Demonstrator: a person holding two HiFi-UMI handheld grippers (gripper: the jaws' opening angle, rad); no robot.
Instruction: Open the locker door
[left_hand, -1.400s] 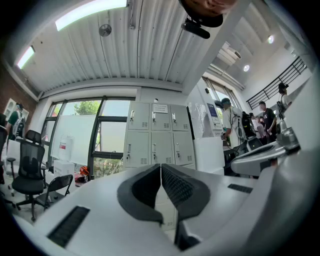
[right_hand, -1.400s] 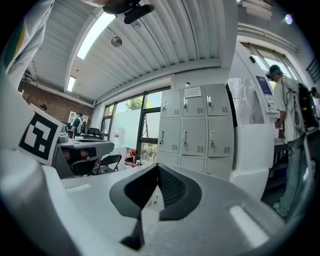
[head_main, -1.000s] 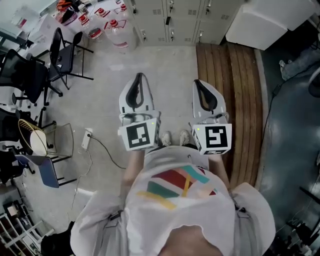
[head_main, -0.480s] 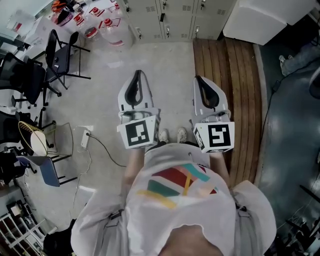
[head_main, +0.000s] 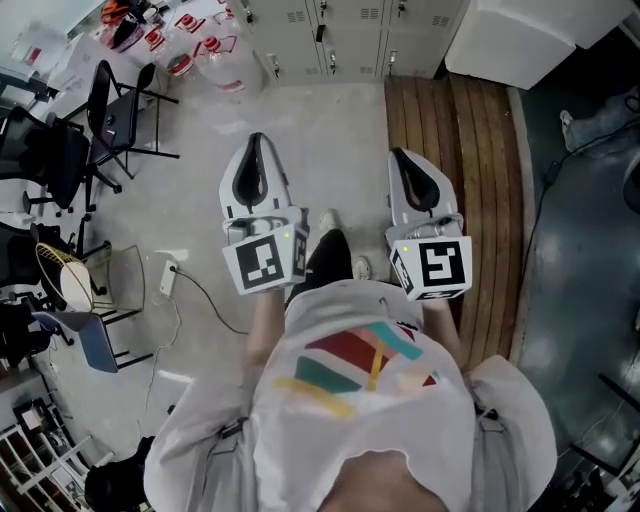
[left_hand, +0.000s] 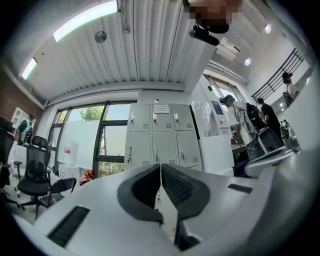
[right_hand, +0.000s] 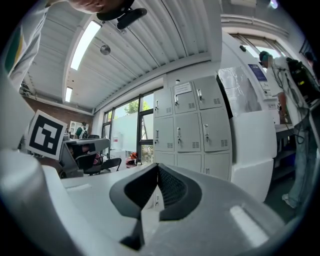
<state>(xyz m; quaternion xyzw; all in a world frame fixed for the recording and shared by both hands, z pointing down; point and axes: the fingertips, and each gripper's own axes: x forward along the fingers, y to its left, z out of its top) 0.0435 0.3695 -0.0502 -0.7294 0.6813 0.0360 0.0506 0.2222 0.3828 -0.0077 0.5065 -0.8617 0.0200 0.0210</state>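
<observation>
1. The left gripper (head_main: 256, 140) has drifted a little to the left since a second ago. Its jaws are pressed together, with nothing between them.
2. Between the grippers, a dark trouser leg (head_main: 330, 260) has come forward. The person is stepping ahead, so I judge the approach is under way.
3. The right gripper (head_main: 401, 157) is also pressed together and empty.
4. The lockers (head_main: 340, 40) stand far ahead at the wall, doors apparently closed, well apart from both grippers.
5. Black chairs (head_main: 115, 110) and water bottles (head_main: 215, 60) are far left, a cable (head_main: 205, 295) near left, wooden boards (head_main: 455, 170) and a white box (head_main: 530, 40) at right. Nothing seems to block the way.
</observation>
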